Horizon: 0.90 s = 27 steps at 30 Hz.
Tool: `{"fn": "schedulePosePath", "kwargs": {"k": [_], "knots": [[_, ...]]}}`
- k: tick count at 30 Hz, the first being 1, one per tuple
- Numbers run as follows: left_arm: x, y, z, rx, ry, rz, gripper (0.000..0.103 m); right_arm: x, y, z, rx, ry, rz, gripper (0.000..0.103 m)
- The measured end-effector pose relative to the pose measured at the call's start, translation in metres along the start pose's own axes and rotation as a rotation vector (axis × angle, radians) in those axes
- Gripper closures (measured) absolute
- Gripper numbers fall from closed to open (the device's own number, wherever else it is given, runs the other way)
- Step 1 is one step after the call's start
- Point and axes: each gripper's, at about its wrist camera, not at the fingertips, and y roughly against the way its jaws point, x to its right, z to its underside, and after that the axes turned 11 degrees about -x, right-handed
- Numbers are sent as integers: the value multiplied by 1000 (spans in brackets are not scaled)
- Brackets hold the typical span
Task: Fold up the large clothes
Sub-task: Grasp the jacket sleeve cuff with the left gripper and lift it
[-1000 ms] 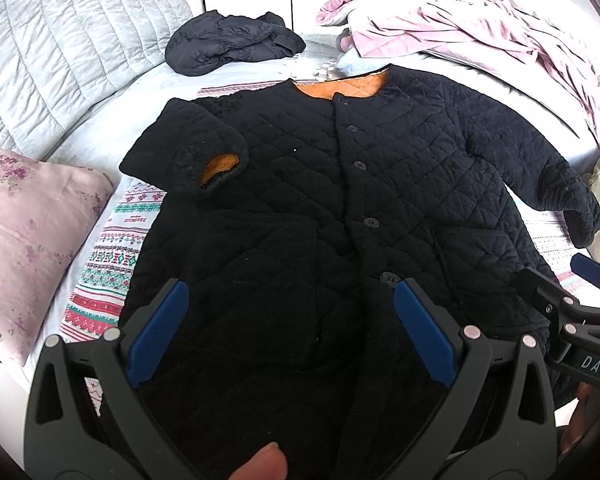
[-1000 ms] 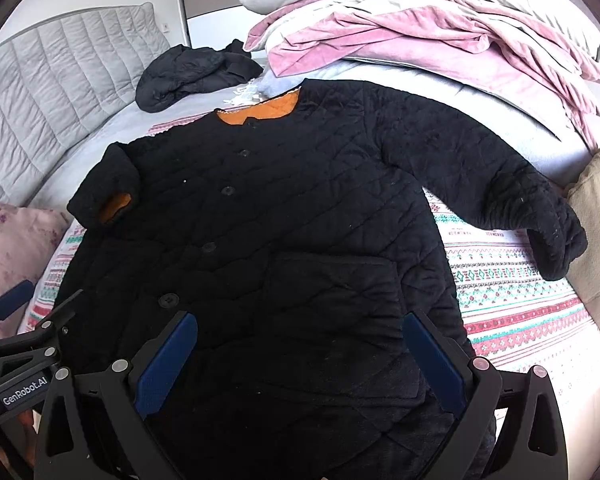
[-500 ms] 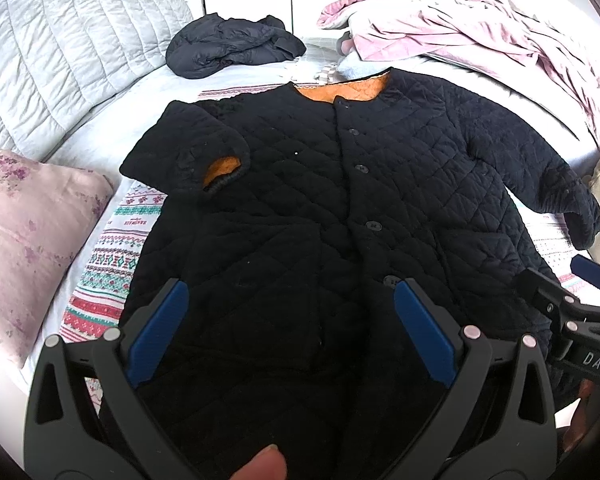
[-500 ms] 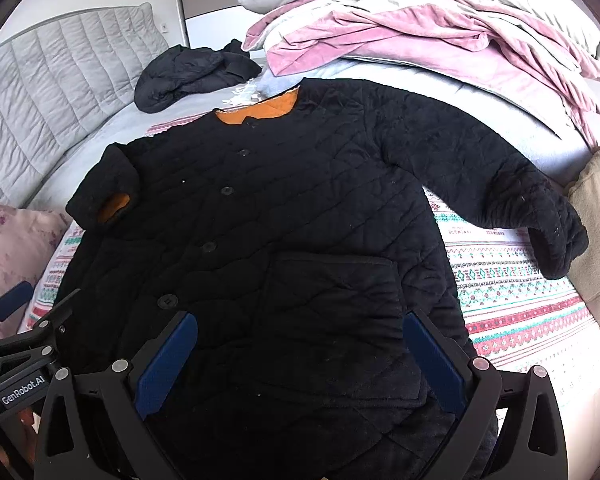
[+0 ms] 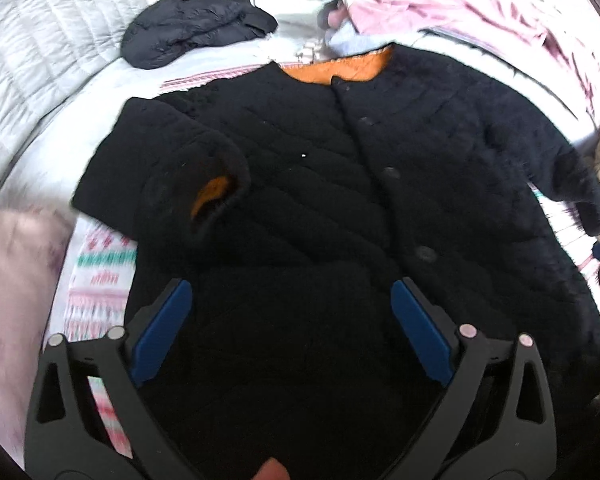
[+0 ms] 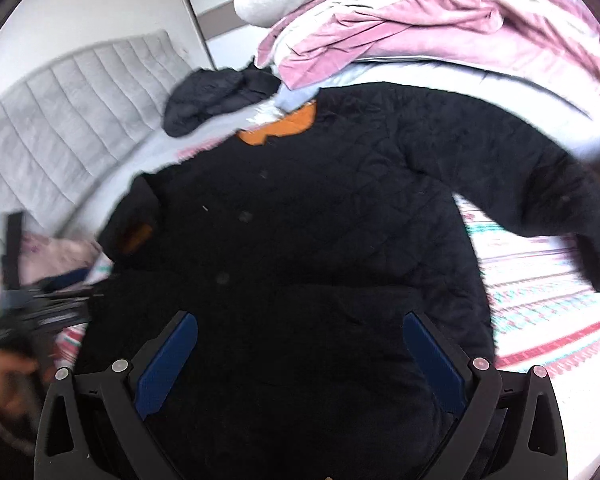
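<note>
Black quilted fabric fills most of what we see: a large black quilted coat with an orange lining (image 5: pixel 340 208) lies face up and buttoned on the patterned pink-and-green bedspread (image 6: pixel 540 312), collar away from us, hem toward us. Its long axis runs straight ahead from both our grippers, so the hem edge is the nearest part.

One sleeve is already folded in over the chest, its orange-lined cuff (image 5: pixel 214 196) turned inward on our left side. The other long sleeve (image 6: pixel 540 184) lies stretched out to our right, cuff well apart from the body.

We judge that sleeve to be the next fold, and our right gripper (image 6: pixel 300 356) is the nearer one to it. It hangs above the lower front panel, jaws wide apart and empty. Our left gripper (image 5: pixel 292 328) is likewise spread wide over the hem area, gripping nothing.
</note>
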Motion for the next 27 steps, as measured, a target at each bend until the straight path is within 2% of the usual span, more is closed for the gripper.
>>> {"fn": "schedulePosePath", "kwargs": {"k": [5,7,9,11,12,13,15,18,20,22,25,27], "knots": [[-12,-33,-31,10,-49,-109,15,10,-15,-18,-24,15,17,0],[-19,-48,-41,-15,-51,-138,23,12,-22,-23,-37,18,3,0],[-25,-58,-47,-30,-50,-182,40,12,-29,-25,-51,20,-12,0],[-34,-66,-54,-39,-37,-199,49,13,-36,-24,-70,28,-11,0],[-38,-69,-56,-45,-24,-209,63,14,-39,-24,-82,30,-12,0],[-43,-70,-59,-49,-10,-210,69,15,-43,-25,-98,27,-20,0],[-54,-61,-67,-45,15,-185,100,17,-43,-24,-103,21,-38,0],[-76,-16,-82,59,19,-205,103,20,-37,-22,-83,9,-38,0],[-96,22,-93,152,39,-267,103,20,-35,-21,-79,2,-11,0],[-124,54,-106,212,86,-300,103,18,-33,-20,-72,13,14,0],[-172,88,-122,267,155,-385,103,19,-31,-22,-54,19,54,0],[-201,103,-123,278,215,-396,103,20,-30,-24,-43,17,66,0]]}}
